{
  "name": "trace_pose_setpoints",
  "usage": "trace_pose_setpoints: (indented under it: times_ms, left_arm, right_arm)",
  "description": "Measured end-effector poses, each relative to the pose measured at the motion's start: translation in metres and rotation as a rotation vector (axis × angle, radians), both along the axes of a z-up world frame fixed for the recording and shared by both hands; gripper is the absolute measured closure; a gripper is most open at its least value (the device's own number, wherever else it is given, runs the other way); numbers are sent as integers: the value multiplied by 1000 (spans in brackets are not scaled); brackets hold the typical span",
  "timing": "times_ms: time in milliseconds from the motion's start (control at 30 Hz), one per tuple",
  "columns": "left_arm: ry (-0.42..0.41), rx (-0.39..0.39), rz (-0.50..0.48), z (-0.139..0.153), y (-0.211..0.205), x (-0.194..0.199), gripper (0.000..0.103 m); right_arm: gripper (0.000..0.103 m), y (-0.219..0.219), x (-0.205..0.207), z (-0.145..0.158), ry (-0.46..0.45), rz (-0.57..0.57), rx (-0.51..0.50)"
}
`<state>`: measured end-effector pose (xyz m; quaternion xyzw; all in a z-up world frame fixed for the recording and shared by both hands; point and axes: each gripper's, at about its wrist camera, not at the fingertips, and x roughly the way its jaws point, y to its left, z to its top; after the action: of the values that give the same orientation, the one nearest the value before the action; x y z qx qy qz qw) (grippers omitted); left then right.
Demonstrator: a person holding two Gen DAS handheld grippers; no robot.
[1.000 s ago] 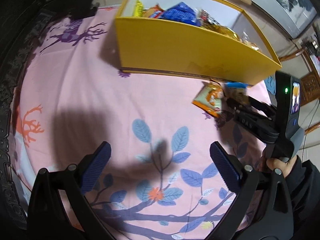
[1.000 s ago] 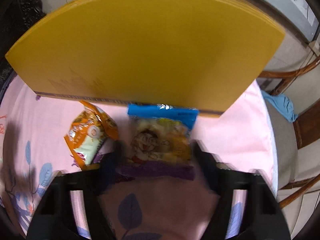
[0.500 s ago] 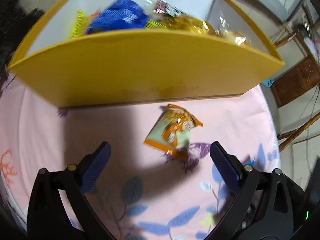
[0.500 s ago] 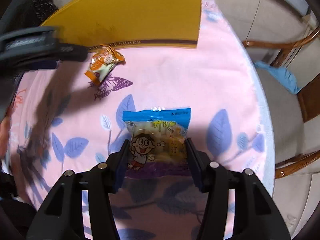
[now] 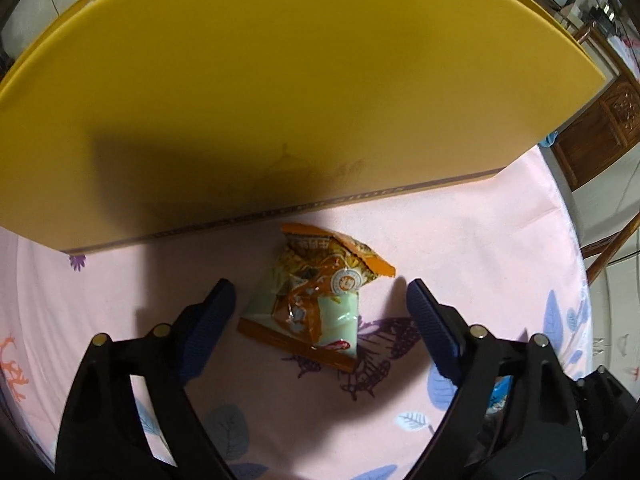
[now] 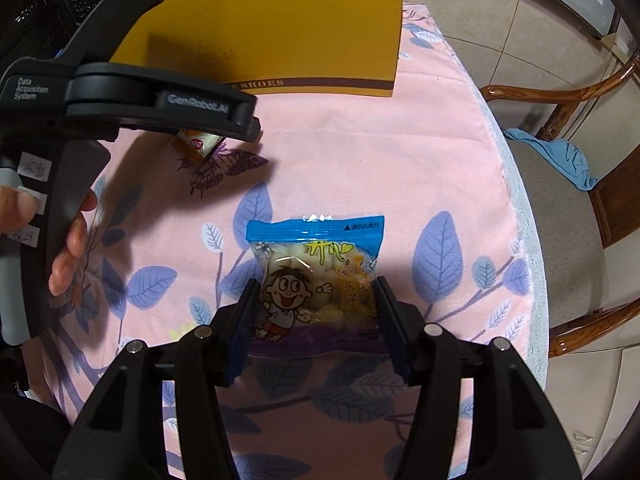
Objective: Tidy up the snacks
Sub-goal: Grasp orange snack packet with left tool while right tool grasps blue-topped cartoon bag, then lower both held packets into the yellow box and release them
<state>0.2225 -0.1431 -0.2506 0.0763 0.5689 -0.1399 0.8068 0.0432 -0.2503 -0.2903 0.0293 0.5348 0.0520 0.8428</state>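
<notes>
- Presently, left gripper [image 5: 318,296] spread wide, straddling the crinkled orange-and-green foil snack packet [image 5: 316,300] lying just before the tall yellow cardboard shoe box [image 5: 280,100].
- Right gripper [image 6: 314,292] clamped on the blue-topped clear cartoon snack bag [image 6: 316,276], well back from the box.
- Risk: slick foil may slide off the pink leaf-print cloth [image 5: 480,248] grip; the box wall may block the reach.

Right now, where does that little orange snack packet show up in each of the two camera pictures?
Left wrist view: the orange snack packet lies centre frame on the pink cloth, between the open left claw's fingers, just in front of the yellow box.
Right wrist view: upper left, only a corner of it peeks out under the left claw.
Shared landmark: the yellow box.
</notes>
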Motion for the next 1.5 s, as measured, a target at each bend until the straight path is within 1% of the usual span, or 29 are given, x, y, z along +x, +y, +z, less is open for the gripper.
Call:
trace_pose_setpoints:
  times_ms: [33,67,100,133,167,200,233,333,400,500,567,733,867,1033,1167,1233,1400,1500]
  left_arm:
    - [-19,16,-1,1,0,-1,25]
    - [-30,21,2,2,1,-2,31]
    - [-35,17,12,3,4,-2,39]
    - [-38,8,24,5,8,-3,44]
    - [-39,-3,37,6,13,-3,55]
    - [-35,-23,46,8,19,-4,57]
    - [-25,-52,52,10,25,-5,58]
    - [-29,-35,38,11,29,-13,59]
    - [-19,-41,38,13,31,-20,60]
    - [4,-69,59,20,51,-41,61]
    - [8,-73,68,25,64,-57,61]
    - [-16,-82,95,44,100,-101,61]
    - [-51,-96,116,61,117,-114,61]
    - [-57,-115,128,67,132,-133,61]
    - [-60,-110,110,68,126,-135,62]
    - [-66,-111,99,72,124,-135,61]
    - [-76,-104,84,82,117,-131,61]
    - [-79,-107,90,87,117,-125,61]
  right_arm:
    - [43,2,-1,1,1,1,-3]
    - [43,1,0,0,3,2,-5]
    - [43,2,0,0,4,1,-6]
    - [43,2,1,0,6,2,-9]
    - [43,3,1,0,7,1,-12]
    - [42,4,2,0,8,1,-16]
    - [42,5,2,-1,8,1,-19]
    - [41,9,2,-1,7,3,-35]
    - [41,11,3,-2,7,3,-45]
    - [41,14,2,-2,6,-1,-51]
    - [40,16,0,-2,0,-2,-57]
    - [40,22,-4,-1,-5,-19,-60]
    - [41,22,-6,1,1,-33,-56]
    - [45,18,-12,1,9,-36,-46]
    - [47,18,-19,2,12,-31,-36]
    - [48,19,-21,6,-1,-27,-32]
    - [48,21,-21,25,-51,-14,-19]
    - [48,23,-15,42,-84,-6,4]
